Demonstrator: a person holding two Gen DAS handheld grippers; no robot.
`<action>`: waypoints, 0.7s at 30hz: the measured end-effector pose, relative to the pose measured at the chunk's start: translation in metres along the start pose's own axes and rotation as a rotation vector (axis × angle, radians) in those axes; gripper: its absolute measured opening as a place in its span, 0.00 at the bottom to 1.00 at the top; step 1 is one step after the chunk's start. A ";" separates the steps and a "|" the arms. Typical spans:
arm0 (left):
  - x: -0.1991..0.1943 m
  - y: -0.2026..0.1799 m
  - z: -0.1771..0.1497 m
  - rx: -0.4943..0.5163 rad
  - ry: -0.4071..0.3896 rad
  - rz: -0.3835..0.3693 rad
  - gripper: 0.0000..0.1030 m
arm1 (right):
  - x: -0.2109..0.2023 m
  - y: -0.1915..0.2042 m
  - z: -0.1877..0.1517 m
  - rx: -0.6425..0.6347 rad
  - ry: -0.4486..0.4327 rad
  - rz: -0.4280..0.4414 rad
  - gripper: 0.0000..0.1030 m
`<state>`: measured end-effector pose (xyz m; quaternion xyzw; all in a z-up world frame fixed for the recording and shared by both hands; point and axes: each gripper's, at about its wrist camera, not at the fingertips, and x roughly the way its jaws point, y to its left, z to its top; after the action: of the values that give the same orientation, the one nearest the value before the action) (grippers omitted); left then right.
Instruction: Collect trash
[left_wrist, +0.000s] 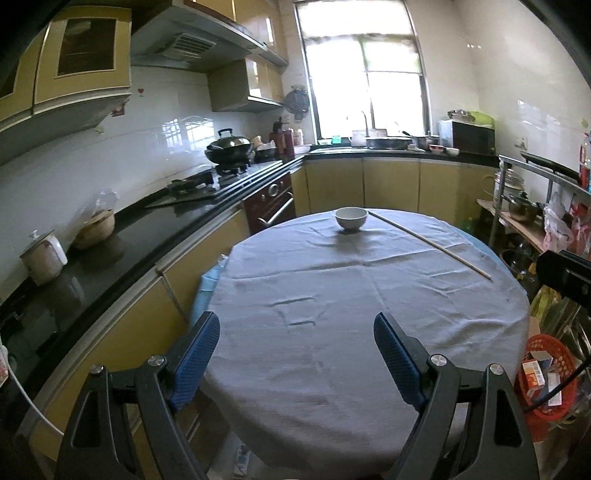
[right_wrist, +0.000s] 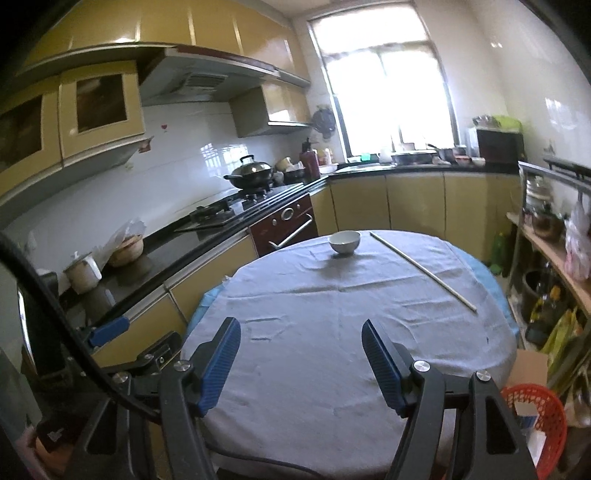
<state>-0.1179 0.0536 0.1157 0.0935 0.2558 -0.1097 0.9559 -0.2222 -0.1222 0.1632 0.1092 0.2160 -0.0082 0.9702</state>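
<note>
A round table with a grey cloth (left_wrist: 369, 295) (right_wrist: 351, 325) fills the middle of both views. A white bowl (left_wrist: 351, 218) (right_wrist: 344, 242) stands at its far edge. A long thin wooden stick (left_wrist: 430, 243) (right_wrist: 423, 271) lies on the far right of the cloth. A red mesh basket (left_wrist: 546, 373) (right_wrist: 535, 417) stands on the floor to the right of the table with small boxes in it. My left gripper (left_wrist: 297, 325) is open and empty over the near edge of the table. My right gripper (right_wrist: 301, 332) is open and empty too.
A black counter (left_wrist: 122, 236) with a stove, a wok (left_wrist: 231, 147), a mug and a basket runs along the left. A sink counter lies under the window at the back. A cluttered shelf rack (left_wrist: 535, 206) stands on the right.
</note>
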 end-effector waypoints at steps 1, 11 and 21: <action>-0.001 0.004 -0.001 -0.005 -0.003 0.006 0.83 | -0.001 0.003 -0.001 -0.004 -0.002 0.002 0.70; -0.004 0.010 -0.005 -0.001 -0.011 0.049 0.84 | 0.001 0.021 -0.009 -0.059 -0.009 0.008 0.70; -0.009 0.010 -0.004 -0.001 -0.018 0.069 0.84 | -0.002 0.017 -0.010 -0.033 -0.019 0.021 0.71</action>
<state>-0.1253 0.0655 0.1178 0.1007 0.2438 -0.0772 0.9615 -0.2267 -0.1037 0.1587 0.0955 0.2057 0.0044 0.9739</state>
